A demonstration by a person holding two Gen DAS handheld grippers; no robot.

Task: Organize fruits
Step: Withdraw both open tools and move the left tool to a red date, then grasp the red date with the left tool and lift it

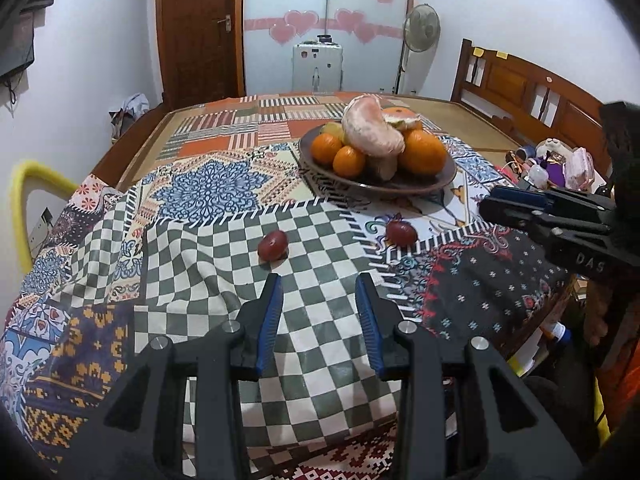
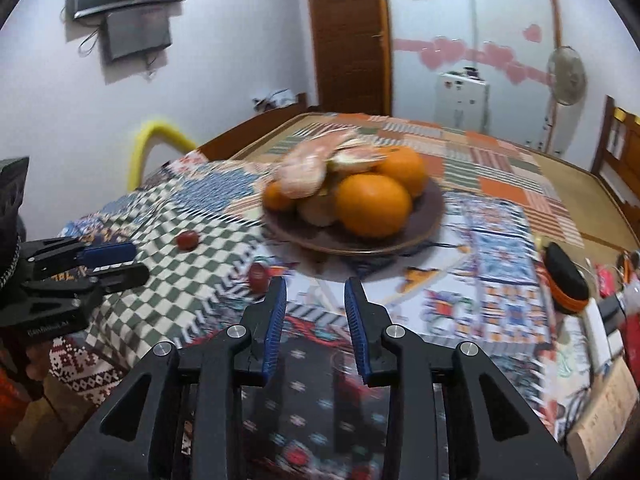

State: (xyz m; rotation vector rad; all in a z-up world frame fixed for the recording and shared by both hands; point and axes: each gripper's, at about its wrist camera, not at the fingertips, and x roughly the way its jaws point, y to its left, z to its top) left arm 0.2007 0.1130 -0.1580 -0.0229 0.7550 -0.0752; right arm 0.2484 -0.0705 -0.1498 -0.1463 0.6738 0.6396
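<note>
Two small dark red fruits lie on the patterned cloth: one [image 1: 273, 245] on the checked patch, the other [image 1: 401, 233] to its right. A brown plate [image 1: 440, 184] behind them holds several oranges [image 1: 424, 152] and a peeled pinkish citrus [image 1: 370, 128]. My left gripper [image 1: 319, 284] is open and empty, its tips just short of the left red fruit. My right gripper [image 1: 490, 206] comes in from the right. In the blurred right wrist view, the right gripper [image 2: 316, 286] is open and empty. One red fruit [image 2: 258, 276] sits just left of its left fingertip, the other [image 2: 188, 239] farther left near the left gripper [image 2: 138, 262].
Small toys and packets [image 1: 552, 168] crowd the table's right edge, with a black and orange object [image 2: 566, 280] there too. A yellow padded bar [image 1: 28, 184] stands at the left edge. A wooden bench back [image 1: 520, 84] runs along the far right.
</note>
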